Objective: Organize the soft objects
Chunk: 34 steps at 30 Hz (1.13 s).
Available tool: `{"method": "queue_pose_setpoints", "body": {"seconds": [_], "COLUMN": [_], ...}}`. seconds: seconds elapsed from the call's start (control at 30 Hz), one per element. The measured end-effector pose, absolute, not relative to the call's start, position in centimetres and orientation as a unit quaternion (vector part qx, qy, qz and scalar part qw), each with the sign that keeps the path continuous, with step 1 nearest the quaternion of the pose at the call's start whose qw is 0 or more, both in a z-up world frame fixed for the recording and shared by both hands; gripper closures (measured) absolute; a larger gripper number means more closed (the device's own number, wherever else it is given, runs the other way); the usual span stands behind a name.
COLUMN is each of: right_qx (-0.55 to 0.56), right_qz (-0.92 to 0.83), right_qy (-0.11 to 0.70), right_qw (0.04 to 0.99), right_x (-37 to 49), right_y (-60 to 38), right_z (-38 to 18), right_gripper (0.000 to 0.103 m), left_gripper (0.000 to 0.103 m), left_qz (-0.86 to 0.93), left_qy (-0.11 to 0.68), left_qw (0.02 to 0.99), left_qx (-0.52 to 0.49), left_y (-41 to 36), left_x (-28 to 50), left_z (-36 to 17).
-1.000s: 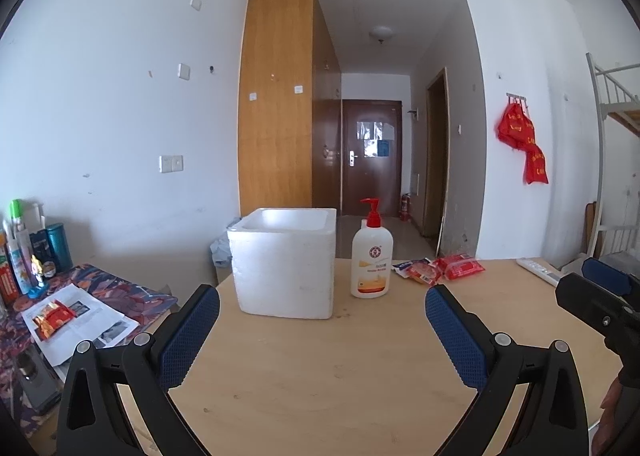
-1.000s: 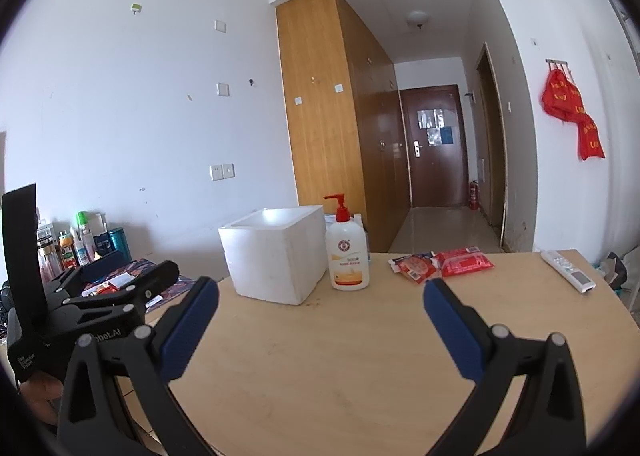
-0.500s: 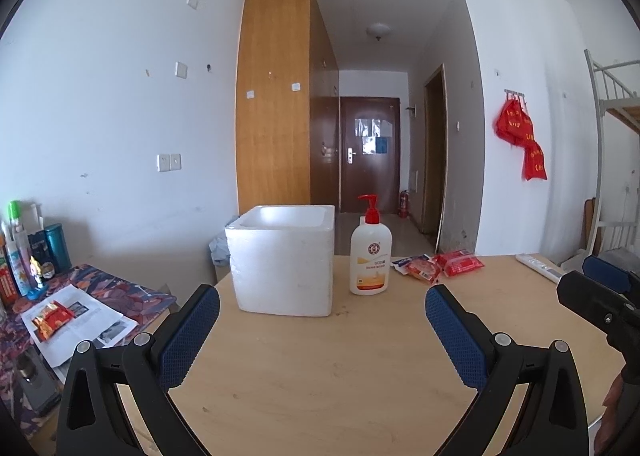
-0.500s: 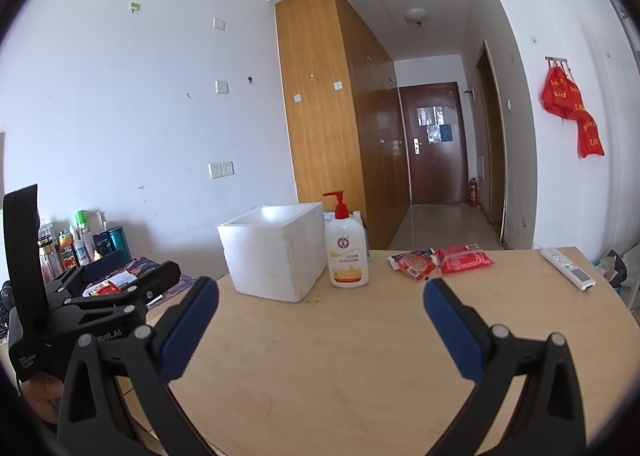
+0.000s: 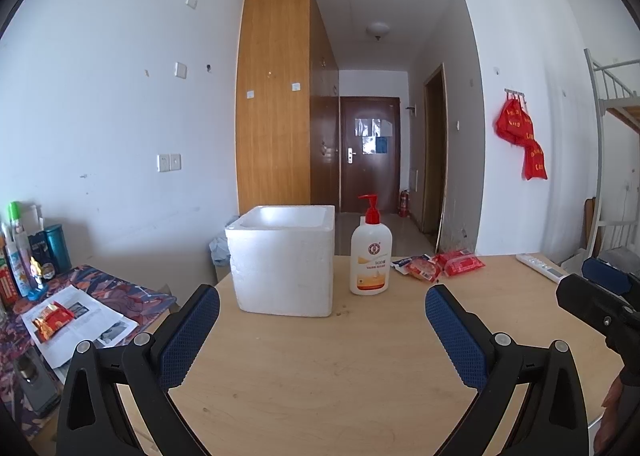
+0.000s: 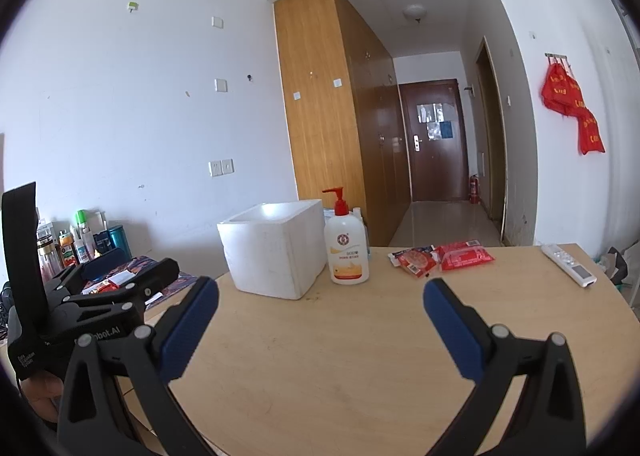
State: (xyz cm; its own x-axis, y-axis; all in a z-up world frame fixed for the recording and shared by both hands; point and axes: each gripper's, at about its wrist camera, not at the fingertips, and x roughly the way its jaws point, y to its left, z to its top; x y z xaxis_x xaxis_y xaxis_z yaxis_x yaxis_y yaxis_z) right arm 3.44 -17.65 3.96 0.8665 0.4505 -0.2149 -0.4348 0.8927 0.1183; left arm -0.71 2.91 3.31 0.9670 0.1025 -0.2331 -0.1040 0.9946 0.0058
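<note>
Right wrist view, one foam box, one pump bottle, two red packets.

text: "bot.AI" | on: left gripper body | bottle label unreadable

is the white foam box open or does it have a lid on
Open. The white foam box has no lid; its rim and hollow inside show from above in both views. Its floor is hidden, so its contents cannot be told.

We face white walls and a tall wooden wardrobe beside a hallway ending in a dark brown door. A ceiling lamp hangs above the hallway. Daylight washes the pale wooden surface; a metal bunk frame stands at the right.
</note>
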Motion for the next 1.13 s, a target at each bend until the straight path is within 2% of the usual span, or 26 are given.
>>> {"method": "queue_pose_setpoints", "body": {"seconds": [1.13], "right_qx": [0.032], "right_qz": [0.241], "right_qy": [0.125], "right_qw": [0.962], "right_x": [3.88], "right_y": [-17.56], "right_z": [4.03], "right_gripper": [0.0], "left_gripper": [0.0], "left_qz": [0.06], "left_qy": [0.118], "left_qw": [0.991], "left_qx": [-0.006], "left_y": [3.29], "left_x": [-0.28], "left_z": [3.4]}}
